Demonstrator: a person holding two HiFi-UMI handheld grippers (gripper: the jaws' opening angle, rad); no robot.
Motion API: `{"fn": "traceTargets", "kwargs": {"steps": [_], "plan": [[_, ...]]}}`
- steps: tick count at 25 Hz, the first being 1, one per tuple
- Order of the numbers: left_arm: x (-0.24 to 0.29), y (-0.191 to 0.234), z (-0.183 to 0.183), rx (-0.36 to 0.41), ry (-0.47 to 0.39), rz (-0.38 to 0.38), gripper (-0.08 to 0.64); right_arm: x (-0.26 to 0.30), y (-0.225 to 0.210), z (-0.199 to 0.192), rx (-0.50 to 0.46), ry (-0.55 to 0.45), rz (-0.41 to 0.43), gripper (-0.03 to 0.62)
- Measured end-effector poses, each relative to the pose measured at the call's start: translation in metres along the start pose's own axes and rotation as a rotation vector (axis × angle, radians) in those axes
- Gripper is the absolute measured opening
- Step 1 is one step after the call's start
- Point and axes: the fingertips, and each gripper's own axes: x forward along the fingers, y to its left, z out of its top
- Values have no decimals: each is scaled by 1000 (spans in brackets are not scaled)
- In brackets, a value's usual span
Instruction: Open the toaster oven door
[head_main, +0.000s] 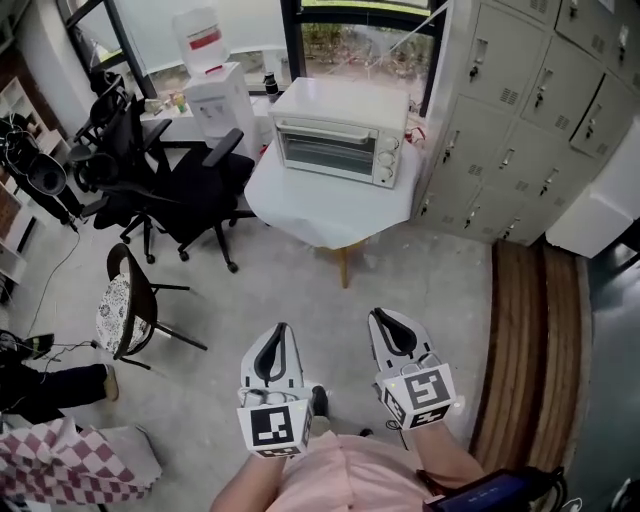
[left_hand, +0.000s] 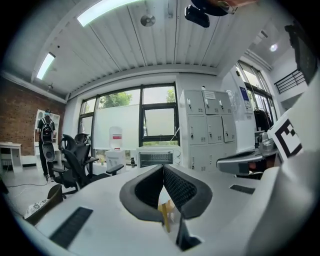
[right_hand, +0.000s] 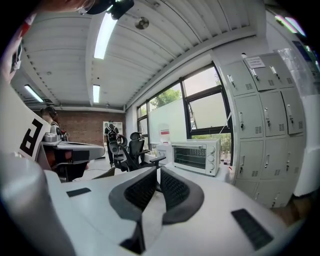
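At the far edge of the white-draped table (head_main: 300, 205), the toaster oven (head_main: 340, 132) stood with its door (head_main: 322, 150) shut. Well short of the table, over the floor (head_main: 300, 290), the left gripper (head_main: 279, 332) and right gripper (head_main: 380, 318) were held side by side. Each had its jaws together at the tips, gripping and touching nothing.

toaster oven (head_main: 340, 138) on table (head_main: 312, 208), lockers (head_main: 520, 125) right, chair (head_main: 195, 185) left

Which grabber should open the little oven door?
Left, but only slightly. The left gripper points straight at the toaster oven door, while the right gripper aims left of it. Both are shut, empty and far away.
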Motion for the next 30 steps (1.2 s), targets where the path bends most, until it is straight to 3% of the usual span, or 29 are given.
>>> {"fn": "traceTargets", "kwargs": {"steps": [8,13,23,30], "plan": [[69,57,13,-1,-33,-70,14,75,0,27,-12,-21,-60,15],[96,79,2,-19,-21,-97,14,101,3,29,-11,-18,-89,12],[135,96,-17,-28,30,-147,14,137,-5,21,3,23,-128,11],[183,97,-27,-9,62,-174,14,172,-36,17,22,36,-143,11]]}}
